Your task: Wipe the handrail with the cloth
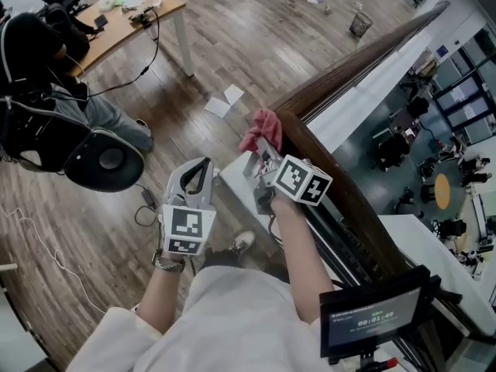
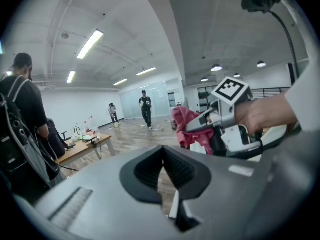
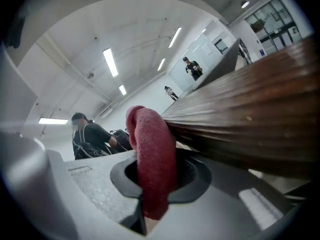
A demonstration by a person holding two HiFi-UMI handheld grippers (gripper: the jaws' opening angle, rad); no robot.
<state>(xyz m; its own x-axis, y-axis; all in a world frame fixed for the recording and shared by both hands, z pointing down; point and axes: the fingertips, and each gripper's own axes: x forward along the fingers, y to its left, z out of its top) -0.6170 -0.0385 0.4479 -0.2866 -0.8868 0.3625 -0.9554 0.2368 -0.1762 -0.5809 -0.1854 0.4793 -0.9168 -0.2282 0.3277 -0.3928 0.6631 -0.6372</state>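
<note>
Head view: our right hand-held gripper (image 1: 261, 152) holds the clamped cloth (image 1: 263, 125) against the handrail (image 1: 364, 51), which runs toward upper right; left hand-held gripper (image 1: 194, 178) closed, empty.

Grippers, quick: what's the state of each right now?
Left gripper: shut, nothing between its jaws.
Right gripper: shut on the red cloth, at the handrail.

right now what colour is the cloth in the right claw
Pinkish red; the cloth shows best in the right gripper view.
</note>
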